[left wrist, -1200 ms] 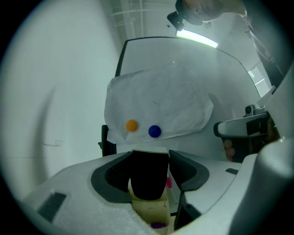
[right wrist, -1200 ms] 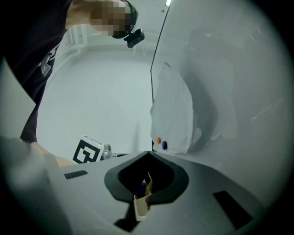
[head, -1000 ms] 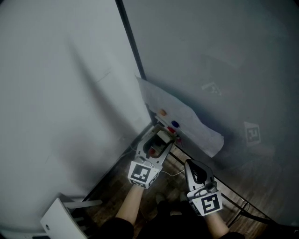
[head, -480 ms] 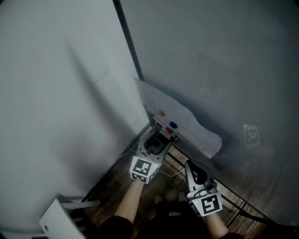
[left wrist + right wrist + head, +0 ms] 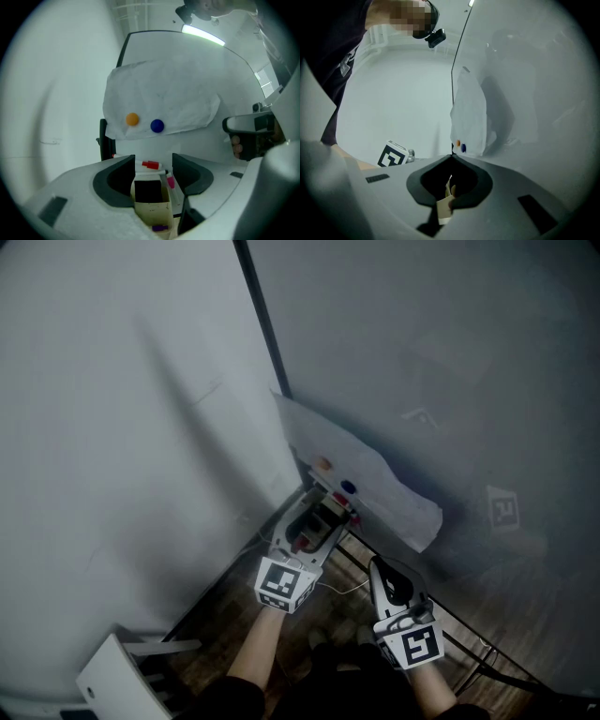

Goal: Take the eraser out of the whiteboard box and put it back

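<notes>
A beige box point(image 5: 151, 206) with the black eraser point(image 5: 149, 191) standing in it sits on the whiteboard's ledge. My left gripper point(image 5: 153, 161) is open, its jaws on either side of the box's top; I cannot tell whether they touch it. In the head view the left gripper point(image 5: 322, 517) reaches into the box point(image 5: 317, 526) below the pinned paper. My right gripper point(image 5: 379, 568) hangs to the right of the box, away from it. Its jaws point(image 5: 452, 158) are shut with nothing between them.
A white paper point(image 5: 361, 479) is held to the whiteboard by an orange magnet point(image 5: 132, 119) and a blue magnet point(image 5: 157, 125). A red-capped marker point(image 5: 150, 164) and a pink one point(image 5: 169, 182) lie on the ledge behind the box. The whiteboard's dark frame edge point(image 5: 262, 324) runs up at the left.
The left gripper has shifted a little over the box. The right gripper has stayed almost where it was.
</notes>
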`<state>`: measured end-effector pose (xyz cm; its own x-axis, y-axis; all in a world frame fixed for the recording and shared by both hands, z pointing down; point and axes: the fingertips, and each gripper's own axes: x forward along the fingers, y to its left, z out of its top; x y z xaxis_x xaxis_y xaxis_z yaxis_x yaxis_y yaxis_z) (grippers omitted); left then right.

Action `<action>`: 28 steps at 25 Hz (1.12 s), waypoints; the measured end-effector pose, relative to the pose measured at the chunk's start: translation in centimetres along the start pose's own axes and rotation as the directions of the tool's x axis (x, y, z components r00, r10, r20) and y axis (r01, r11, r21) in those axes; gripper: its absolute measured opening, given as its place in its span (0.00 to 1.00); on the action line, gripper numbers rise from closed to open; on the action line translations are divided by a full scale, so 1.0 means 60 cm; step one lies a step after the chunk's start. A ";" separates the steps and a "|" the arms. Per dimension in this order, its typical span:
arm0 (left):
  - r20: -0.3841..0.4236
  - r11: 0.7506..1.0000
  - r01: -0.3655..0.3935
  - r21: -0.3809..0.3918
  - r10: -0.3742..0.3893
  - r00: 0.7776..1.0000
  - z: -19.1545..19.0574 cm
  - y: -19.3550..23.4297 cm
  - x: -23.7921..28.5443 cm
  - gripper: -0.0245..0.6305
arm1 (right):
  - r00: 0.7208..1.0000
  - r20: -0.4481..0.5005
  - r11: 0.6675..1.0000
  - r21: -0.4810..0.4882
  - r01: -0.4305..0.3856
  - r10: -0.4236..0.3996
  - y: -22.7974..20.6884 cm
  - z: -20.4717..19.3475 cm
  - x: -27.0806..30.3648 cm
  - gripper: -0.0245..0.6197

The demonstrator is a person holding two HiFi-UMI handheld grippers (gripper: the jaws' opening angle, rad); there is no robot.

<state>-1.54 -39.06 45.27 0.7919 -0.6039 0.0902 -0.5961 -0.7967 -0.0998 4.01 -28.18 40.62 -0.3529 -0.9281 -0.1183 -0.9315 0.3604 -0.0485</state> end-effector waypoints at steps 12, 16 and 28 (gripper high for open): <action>0.151 0.991 -0.099 0.094 0.084 0.985 0.163 -0.053 -0.125 0.18 | 0.980 0.150 0.991 -0.037 -0.128 0.133 0.050 0.093 0.011 0.04; 0.195 0.979 -0.147 0.142 0.118 0.974 0.208 -0.064 -0.163 0.10 | 0.966 0.182 0.983 -0.072 -0.171 0.182 0.070 0.127 0.015 0.04; 0.266 0.936 -0.219 0.274 0.145 0.953 0.275 -0.087 -0.241 0.04 | 0.935 0.263 0.969 -0.132 -0.210 0.239 0.114 0.201 0.014 0.04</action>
<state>-7.69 -25.74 28.13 0.7031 -0.6845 -0.1924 -0.6958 -0.6067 -0.3844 -1.62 -25.38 28.24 -0.5293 -0.7573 -0.3826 -0.8398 0.5318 0.1092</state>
